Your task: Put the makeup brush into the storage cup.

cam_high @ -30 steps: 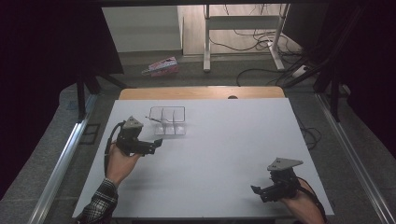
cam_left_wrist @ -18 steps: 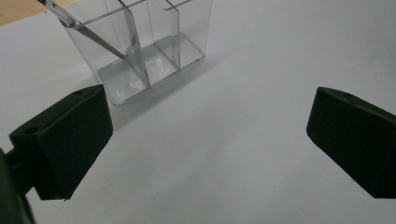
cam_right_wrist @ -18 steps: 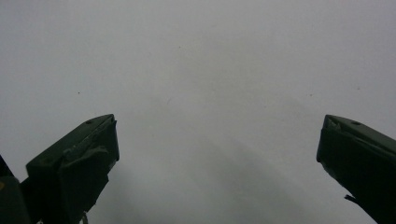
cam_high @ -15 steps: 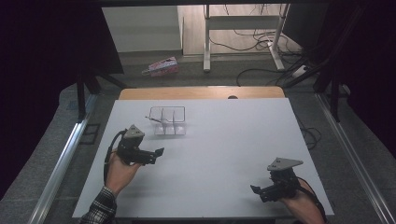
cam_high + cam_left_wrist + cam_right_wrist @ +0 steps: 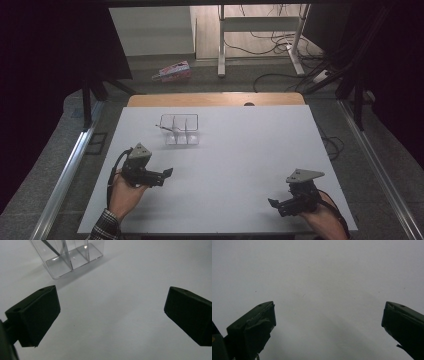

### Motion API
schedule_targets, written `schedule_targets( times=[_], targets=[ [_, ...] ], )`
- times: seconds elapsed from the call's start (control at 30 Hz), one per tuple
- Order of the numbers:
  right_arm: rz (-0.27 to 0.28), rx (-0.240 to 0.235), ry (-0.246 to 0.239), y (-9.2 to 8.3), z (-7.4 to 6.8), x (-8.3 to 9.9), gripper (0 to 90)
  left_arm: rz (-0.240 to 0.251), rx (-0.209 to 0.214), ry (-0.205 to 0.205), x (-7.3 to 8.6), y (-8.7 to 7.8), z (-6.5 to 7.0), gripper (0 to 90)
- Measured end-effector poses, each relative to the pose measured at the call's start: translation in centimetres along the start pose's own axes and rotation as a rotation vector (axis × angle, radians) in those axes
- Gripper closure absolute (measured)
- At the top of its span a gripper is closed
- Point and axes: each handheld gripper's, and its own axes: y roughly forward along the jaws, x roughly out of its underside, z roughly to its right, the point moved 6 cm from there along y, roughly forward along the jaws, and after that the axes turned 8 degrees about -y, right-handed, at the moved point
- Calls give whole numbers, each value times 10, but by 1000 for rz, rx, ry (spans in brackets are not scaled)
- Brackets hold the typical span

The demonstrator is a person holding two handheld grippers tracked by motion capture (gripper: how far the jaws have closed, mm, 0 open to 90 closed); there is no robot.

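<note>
1. We see the clear plastic organiser box with upright dividers [image 5: 179, 129] standing on the white desk [image 5: 240, 150], toward its far left part; a thin dark stick [image 5: 51, 247] leans inside one compartment.
2. Our left claw [image 5: 168, 173] hovers near the box, on its near side and apart from it, jaws spread wide and holding nothing.
3. In the left gripper view the box [image 5: 68, 257] sits beyond the left jaw, untouched.
4. Our right claw [image 5: 272, 203] rests well apart at the near right corner, also released, bare desk between its jaws.
</note>
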Motion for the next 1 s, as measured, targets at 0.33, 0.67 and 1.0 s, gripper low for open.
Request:
schedule_targets(
  times=[0.33, 0.67, 1.0],
  targets=[
    [-2, -1, -6, 0, 0, 0, 0, -7, -7, 0, 14, -7, 5, 10],
    [-4, -4, -7, -1, 0, 0, 0, -9, -29, 10, 27, -17, 9, 9],
    [-2, -7, -9, 0, -1, 0, 0, -11, -46, 17, 41, -26, 13, 5]
  ],
)
